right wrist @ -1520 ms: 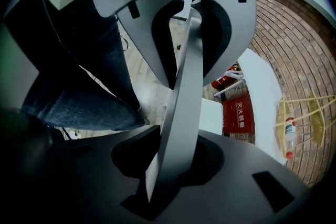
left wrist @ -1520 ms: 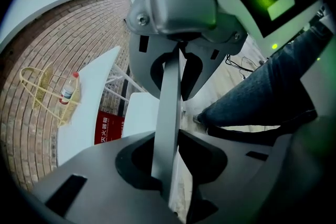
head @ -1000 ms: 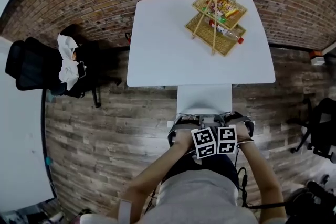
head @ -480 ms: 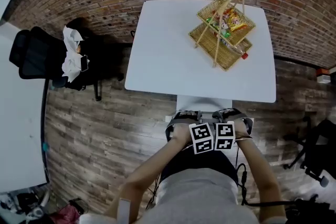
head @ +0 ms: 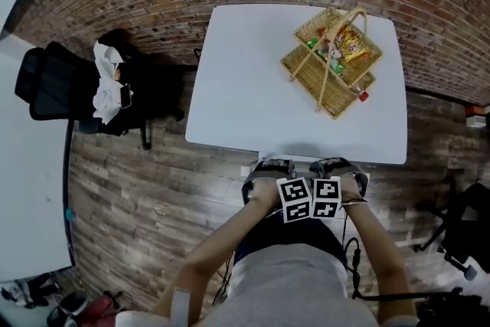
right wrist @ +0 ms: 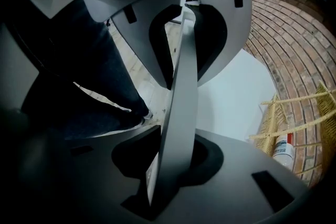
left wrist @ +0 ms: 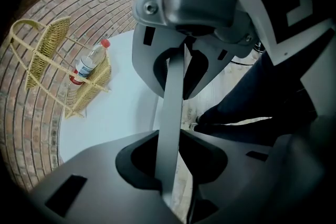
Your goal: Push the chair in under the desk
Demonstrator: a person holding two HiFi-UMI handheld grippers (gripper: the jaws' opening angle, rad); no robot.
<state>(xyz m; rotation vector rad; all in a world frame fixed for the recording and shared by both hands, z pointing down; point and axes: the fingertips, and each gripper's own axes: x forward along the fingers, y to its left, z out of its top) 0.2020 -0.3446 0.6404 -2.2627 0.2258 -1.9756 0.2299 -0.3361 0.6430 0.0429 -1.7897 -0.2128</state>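
The white desk stands against the brick wall. The grey-white chair is pushed under its near edge, and only a narrow strip of it shows in the head view. My left gripper and right gripper sit side by side at that edge, each shut on the chair's thin back panel. In the left gripper view the panel runs upright between the jaws of the left gripper. The right gripper view shows the same panel clamped in the right gripper. The person's dark trouser legs are behind it.
A two-tier wicker basket with a bottle and snacks stands on the desk's far right. A black office chair with white cloth on it is at the left, next to another white desk. A black chair base is at the right.
The chair's seat, visible in front of the desk a second ago, has slid under it. Both grippers moved forward with the chair back, up to the desk's near edge.
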